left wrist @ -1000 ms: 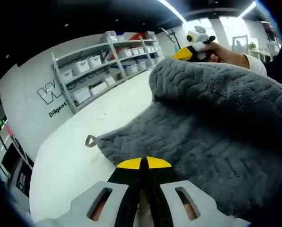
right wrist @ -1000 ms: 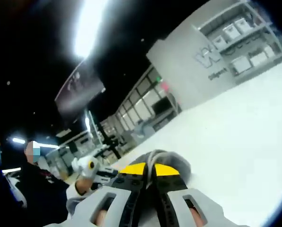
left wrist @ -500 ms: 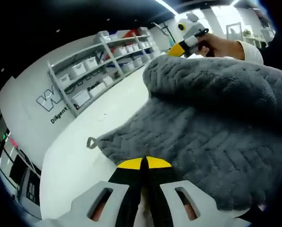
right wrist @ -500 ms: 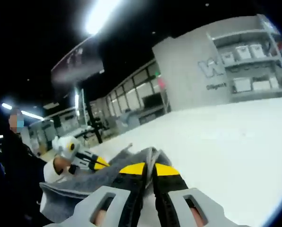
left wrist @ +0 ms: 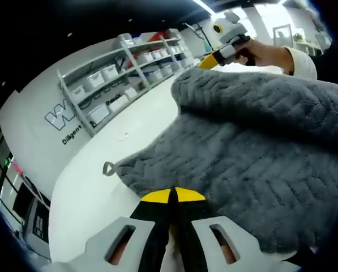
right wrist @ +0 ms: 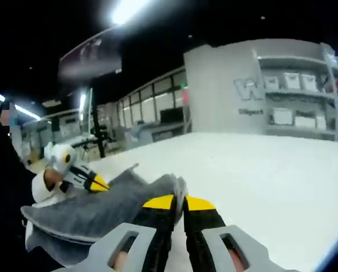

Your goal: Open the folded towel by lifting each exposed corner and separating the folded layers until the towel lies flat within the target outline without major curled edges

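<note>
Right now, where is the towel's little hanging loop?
In the left gripper view, the loop lies on the white table, at the grey towel's left corner, just up-left of the left gripper.

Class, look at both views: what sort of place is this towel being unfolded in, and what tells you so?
Probably a lab or workshop, not a home: metal shelves of white bins stand against a grey wall with lettering, and a large white table holds the towel.
</note>
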Available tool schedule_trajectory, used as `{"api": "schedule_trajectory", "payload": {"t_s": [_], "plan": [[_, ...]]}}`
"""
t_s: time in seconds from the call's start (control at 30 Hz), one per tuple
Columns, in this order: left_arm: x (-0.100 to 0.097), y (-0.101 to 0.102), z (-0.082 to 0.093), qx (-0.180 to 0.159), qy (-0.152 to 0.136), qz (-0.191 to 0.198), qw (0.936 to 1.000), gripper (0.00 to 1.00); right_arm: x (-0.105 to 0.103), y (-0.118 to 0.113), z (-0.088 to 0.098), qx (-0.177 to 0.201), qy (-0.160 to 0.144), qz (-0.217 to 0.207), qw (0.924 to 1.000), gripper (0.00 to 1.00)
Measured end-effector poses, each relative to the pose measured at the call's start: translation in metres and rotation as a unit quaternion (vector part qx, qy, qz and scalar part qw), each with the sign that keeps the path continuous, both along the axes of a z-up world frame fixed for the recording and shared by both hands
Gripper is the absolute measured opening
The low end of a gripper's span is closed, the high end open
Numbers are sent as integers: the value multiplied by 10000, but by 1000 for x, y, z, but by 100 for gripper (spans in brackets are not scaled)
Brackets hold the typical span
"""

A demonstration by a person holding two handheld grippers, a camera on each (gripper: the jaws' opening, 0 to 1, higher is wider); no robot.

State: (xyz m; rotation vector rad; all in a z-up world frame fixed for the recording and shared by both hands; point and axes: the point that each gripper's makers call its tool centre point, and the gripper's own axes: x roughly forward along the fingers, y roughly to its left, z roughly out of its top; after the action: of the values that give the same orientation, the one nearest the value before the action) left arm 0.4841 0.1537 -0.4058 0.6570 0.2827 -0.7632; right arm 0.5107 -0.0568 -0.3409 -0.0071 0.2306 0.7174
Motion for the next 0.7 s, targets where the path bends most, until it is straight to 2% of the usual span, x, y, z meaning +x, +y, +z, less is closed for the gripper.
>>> {"api": "schedule_trajectory", "payload": {"t_s": [0.13, 0.37, 0.7], "plan": [[-2, 1, 0, -18, 60, 54, 10000, 0, 2, 0, -7, -261, -60, -15, 9996, 0], [-2, 0, 0, 25, -8, 5, 10000, 0, 11, -8, -11, -435, -72, -31, 9990, 0], [-2, 0, 0, -76, 38, 41, 10000, 0, 26, -26, -18, -566, -23, -141, 9983, 0]]}}
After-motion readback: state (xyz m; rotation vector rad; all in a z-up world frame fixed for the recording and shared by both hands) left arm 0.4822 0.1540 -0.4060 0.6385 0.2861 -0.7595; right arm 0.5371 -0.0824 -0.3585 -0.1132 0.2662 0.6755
